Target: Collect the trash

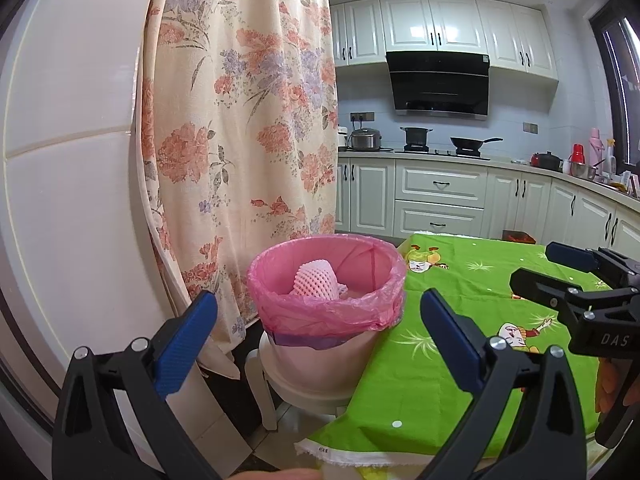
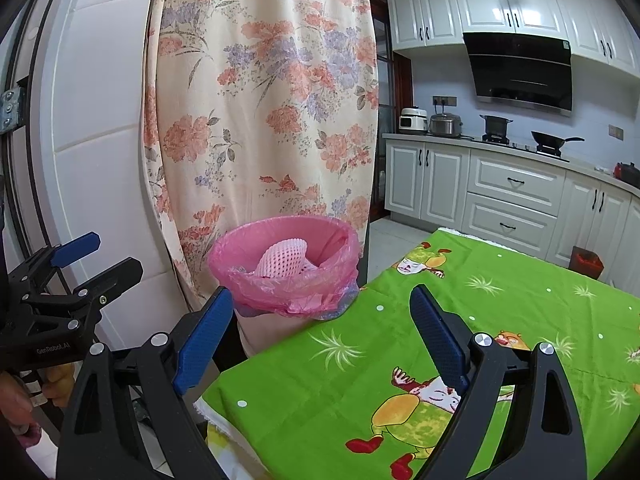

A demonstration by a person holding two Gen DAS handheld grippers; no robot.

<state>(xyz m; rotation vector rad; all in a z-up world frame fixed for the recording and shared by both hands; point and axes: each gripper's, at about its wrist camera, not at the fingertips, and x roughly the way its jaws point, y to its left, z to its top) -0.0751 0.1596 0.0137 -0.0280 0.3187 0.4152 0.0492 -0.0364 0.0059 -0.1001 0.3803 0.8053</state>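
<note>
Bin (image 1: 320, 356) pale pink, liner (image 1: 326, 300) translucent pink; foam net (image 1: 316, 280) inside pink, white mesh. Tablecloth (image 1: 460, 320) bright green, cartoon figures, white dots. Curtain (image 1: 244, 120) cream, coral and lilac flowers. Left gripper (image 1: 320, 340) black, blue pads

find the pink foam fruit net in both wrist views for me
Left wrist: the pink foam fruit net sits centre frame, inside the pink-lined trash bin between the open fingers.
Right wrist: the net is left of centre, in the same bin.
Shared landmark: the floral curtain behind the bin.
</note>
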